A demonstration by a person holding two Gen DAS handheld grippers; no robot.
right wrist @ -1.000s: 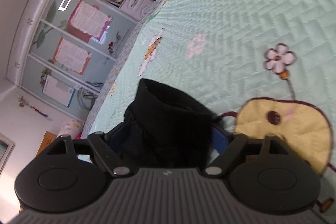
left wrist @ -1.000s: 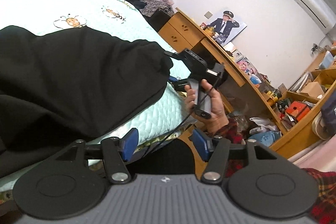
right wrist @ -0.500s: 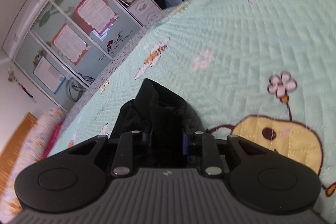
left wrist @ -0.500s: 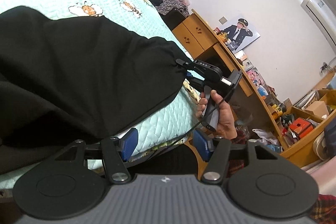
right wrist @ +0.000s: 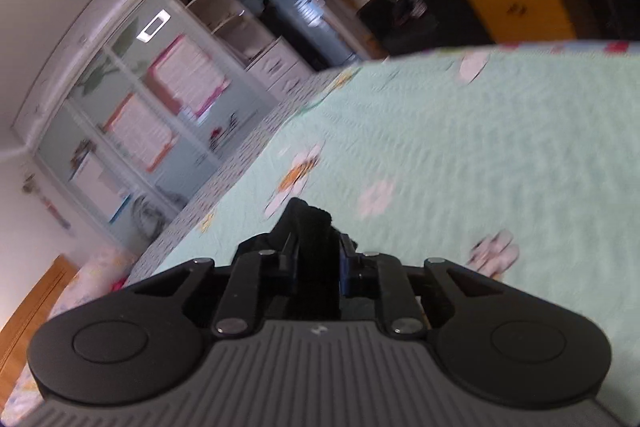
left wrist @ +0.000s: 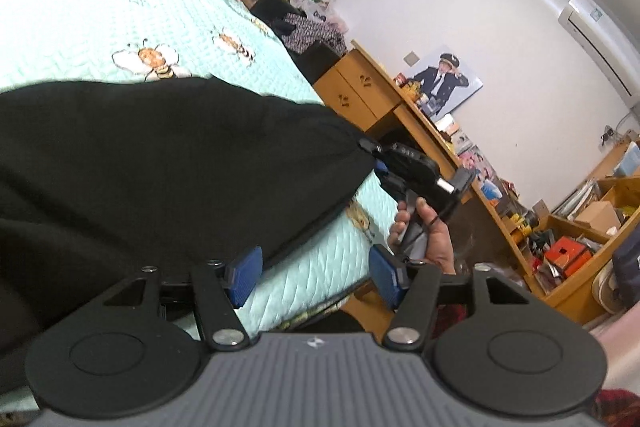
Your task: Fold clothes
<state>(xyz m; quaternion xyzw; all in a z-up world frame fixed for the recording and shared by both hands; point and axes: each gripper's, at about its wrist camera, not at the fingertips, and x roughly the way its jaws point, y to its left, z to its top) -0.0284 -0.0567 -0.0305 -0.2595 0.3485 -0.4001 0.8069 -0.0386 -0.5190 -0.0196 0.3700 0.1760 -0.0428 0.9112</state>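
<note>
A black garment [left wrist: 160, 167] lies spread on the mint quilted bed [left wrist: 120, 15] in the left wrist view. My left gripper [left wrist: 316, 275] is open and empty at the bed's near edge, its left blue pad beside the garment's hem. My right gripper [left wrist: 374, 157] shows in that view at the garment's right corner, held by a hand. In the right wrist view my right gripper [right wrist: 316, 253] is shut on a bunched corner of the black garment [right wrist: 310, 223], lifted above the bed [right wrist: 480, 155].
A wooden desk and drawers [left wrist: 360, 95] stand along the bed's right side, with cluttered shelves [left wrist: 580, 227] beyond. A wardrobe with glass doors [right wrist: 140, 115] stands past the bed's far side. A black chair with clothes [left wrist: 300, 27] sits near the bed's far end.
My right gripper closed on the garment corner and has lifted and tilted up, with the bed dropping away below. The left gripper stayed open, shifting slightly toward the bed edge.
</note>
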